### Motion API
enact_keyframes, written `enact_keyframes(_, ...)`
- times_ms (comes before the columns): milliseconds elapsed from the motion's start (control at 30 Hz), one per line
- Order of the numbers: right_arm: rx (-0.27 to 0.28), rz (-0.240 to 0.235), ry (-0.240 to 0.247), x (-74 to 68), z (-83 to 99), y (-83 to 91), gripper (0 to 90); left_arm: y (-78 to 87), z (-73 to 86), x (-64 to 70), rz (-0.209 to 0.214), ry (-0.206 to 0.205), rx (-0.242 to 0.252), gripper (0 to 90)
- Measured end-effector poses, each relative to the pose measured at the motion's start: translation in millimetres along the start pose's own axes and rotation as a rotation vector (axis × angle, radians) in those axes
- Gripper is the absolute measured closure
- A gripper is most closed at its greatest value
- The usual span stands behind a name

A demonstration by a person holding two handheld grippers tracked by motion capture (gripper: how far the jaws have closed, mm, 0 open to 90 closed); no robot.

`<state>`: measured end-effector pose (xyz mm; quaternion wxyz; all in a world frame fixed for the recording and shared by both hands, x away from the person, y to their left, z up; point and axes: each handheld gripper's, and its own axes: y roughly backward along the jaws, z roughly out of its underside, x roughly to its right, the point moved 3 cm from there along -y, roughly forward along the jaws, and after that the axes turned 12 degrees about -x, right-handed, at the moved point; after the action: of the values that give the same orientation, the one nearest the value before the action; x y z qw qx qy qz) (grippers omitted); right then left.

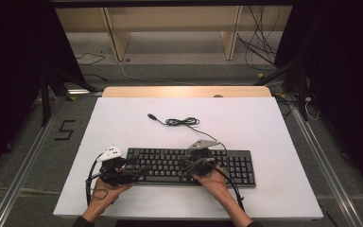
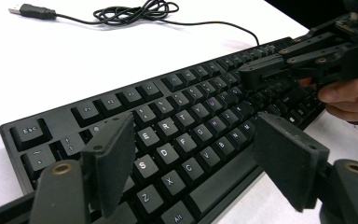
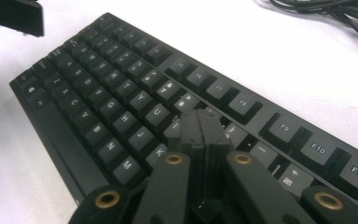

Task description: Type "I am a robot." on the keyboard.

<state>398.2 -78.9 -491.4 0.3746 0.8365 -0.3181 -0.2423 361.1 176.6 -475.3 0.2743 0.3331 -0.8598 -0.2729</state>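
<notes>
Closed right tool (image 3: pixel 204 122) presses keyboard (image 3: pixel 121 93) keys.

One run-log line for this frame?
left gripper: open, over keyboard left end | right gripper: shut, tips on keys | USB cable: unplugged, behind keyboard

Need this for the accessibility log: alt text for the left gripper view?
Open left gripper hovers over the left end of a black keyboard on a white table. Beyond, the right gripper, jaws shut, is over the keys; the keyboard's cable lies coiled behind.
</notes>
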Motion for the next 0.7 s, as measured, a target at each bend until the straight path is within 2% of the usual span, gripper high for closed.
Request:
enact_keyframes(500,-0.028,0.008,-0.005,1.8,1.0,-8.0,90.0,2.8,3.5,0.3,-0.001,0.001,0.017,27.5)
enact_keyframes(600,-0.034,0.019,-0.009,1.6,2.5,-10.2,90.0,3.5,4.0,-0.3,-0.003,0.006,0.024,27.3)
enact_keyframes(700,-0.034,0.035,0.006,0.5,2.5,-10.4,90.0,4.5,5.4,-0.6,-0.004,0.006,0.023,27.3)
